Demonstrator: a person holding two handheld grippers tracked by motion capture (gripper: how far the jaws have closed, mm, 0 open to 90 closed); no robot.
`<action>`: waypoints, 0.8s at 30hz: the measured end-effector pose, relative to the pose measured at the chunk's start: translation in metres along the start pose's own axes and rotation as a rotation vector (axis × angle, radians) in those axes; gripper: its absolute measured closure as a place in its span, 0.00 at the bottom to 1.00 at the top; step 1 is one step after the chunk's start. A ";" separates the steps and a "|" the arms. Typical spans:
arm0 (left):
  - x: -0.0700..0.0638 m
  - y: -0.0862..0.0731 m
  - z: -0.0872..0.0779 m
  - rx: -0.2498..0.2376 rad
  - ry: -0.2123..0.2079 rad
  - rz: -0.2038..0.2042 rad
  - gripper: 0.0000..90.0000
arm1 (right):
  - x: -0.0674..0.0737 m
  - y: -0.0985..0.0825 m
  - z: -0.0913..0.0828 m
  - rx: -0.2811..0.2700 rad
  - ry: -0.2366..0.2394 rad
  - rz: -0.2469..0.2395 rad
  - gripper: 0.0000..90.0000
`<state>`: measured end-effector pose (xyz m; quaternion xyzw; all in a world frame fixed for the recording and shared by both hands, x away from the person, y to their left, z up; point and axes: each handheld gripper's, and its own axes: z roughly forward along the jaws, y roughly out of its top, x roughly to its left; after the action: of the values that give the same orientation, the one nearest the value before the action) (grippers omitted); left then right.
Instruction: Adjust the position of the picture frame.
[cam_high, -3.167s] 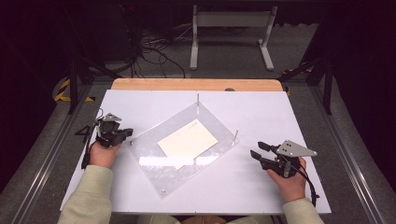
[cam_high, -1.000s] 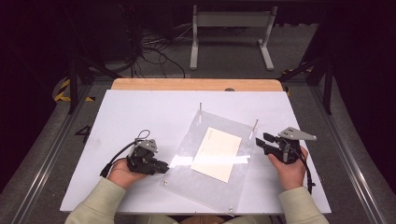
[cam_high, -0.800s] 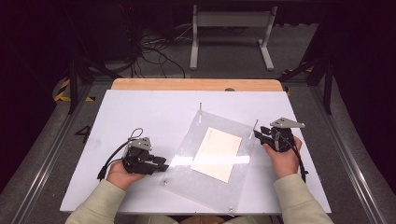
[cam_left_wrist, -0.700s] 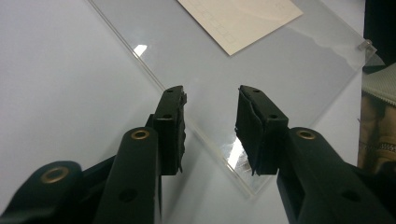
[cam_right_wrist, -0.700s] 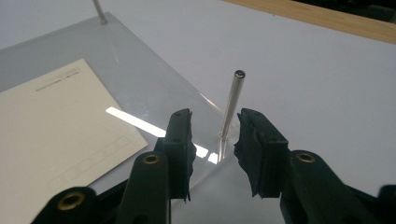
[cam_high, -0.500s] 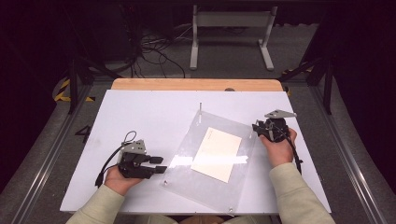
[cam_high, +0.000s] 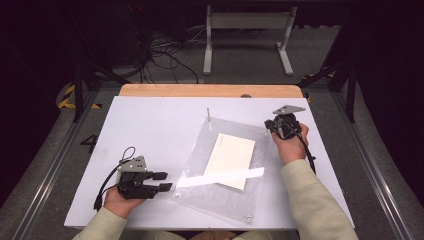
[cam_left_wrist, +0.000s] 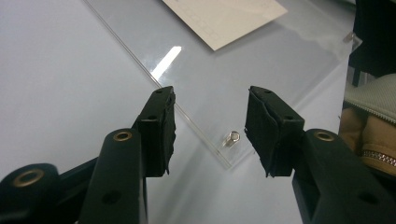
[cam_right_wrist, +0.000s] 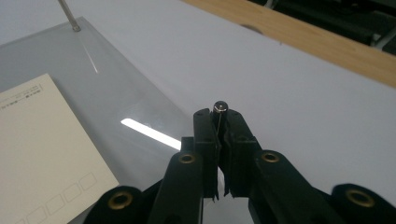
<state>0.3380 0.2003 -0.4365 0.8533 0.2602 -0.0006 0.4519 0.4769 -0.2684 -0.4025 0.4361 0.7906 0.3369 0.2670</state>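
White tabletop (cam_high: 150, 125): right claw (cam_right_wrist: 218, 116) clamped on corner pin (cam_right_wrist: 220, 106), best lifted straight; left claw (cam_left_wrist: 210, 126) half-open, empty.

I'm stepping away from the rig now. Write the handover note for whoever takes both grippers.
Right gripper: shut on the metal pin at the acrylic sheet's far right corner.
Left gripper: jaws have just been opening, nothing between them, by the sheet's near left corner with its small metal post.
Cream card lies under the sheet; another pin stands at the far left corner.
Left: whatever remains with the pins, judged from here.
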 end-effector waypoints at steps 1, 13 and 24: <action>0.000 -0.002 -0.001 0.006 0.001 -0.002 0.59 | 0.001 0.005 0.002 -0.001 0.001 -0.013 0.94; -0.005 -0.015 -0.005 0.039 0.023 -0.021 0.58 | 0.016 0.065 0.049 -0.022 0.068 -0.142 0.94; -0.006 -0.016 0.003 0.065 0.009 0.000 0.57 | 0.020 0.072 0.084 0.001 0.093 -0.138 0.92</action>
<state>0.3258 0.2028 -0.4492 0.8675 0.2620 -0.0049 0.4229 0.5643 -0.1973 -0.4030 0.3646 0.8305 0.3372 0.2523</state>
